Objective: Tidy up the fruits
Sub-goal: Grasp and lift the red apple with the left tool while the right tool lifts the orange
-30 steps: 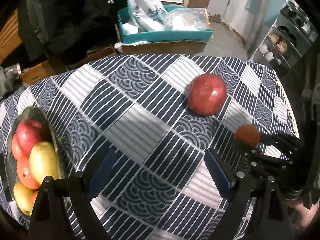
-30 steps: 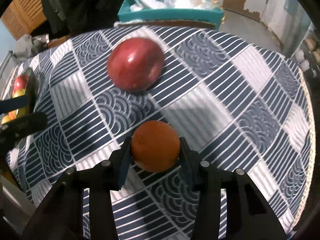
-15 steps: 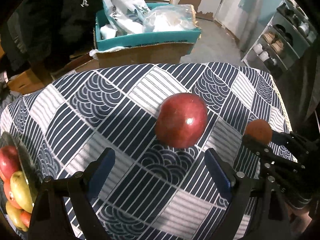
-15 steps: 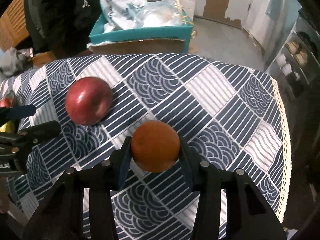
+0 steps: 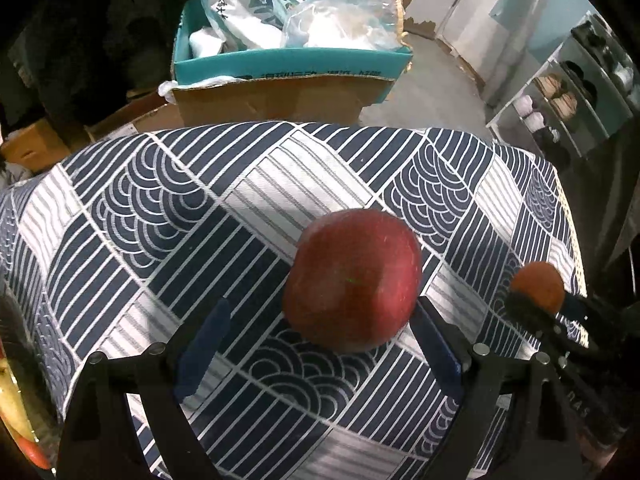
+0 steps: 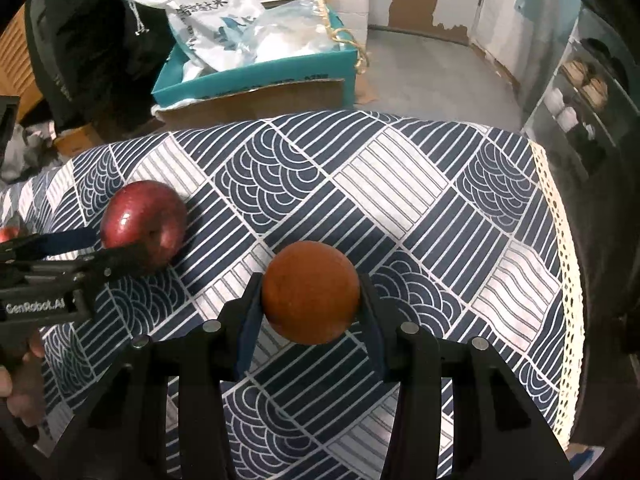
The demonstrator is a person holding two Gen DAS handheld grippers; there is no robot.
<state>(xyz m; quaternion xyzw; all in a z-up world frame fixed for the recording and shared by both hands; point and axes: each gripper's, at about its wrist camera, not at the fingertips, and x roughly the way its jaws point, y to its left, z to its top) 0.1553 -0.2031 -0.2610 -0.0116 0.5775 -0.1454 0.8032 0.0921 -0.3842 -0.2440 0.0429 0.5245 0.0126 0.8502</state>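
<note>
A big red apple (image 5: 354, 280) lies on the patterned tablecloth (image 5: 160, 216). My left gripper (image 5: 320, 334) is open, its blue-padded fingers on either side of the apple's near part; the apple leans toward the right finger. It also shows in the right wrist view (image 6: 144, 224) with the left gripper (image 6: 92, 248) around it. My right gripper (image 6: 310, 304) is shut on an orange (image 6: 310, 292) and holds it above the cloth; the orange also shows in the left wrist view (image 5: 538, 286). A bowl of fruit (image 5: 16, 412) sits at the far left edge.
A teal and cardboard box (image 5: 280, 76) with plastic bags stands on the floor beyond the table. A shoe rack (image 5: 576, 92) stands at the right. The table's right edge has a lace border (image 6: 560, 240).
My left gripper has moved right from the fruit bowl to the red apple, which now sits between its open fingers. My right gripper has lifted the orange and pulled back.
</note>
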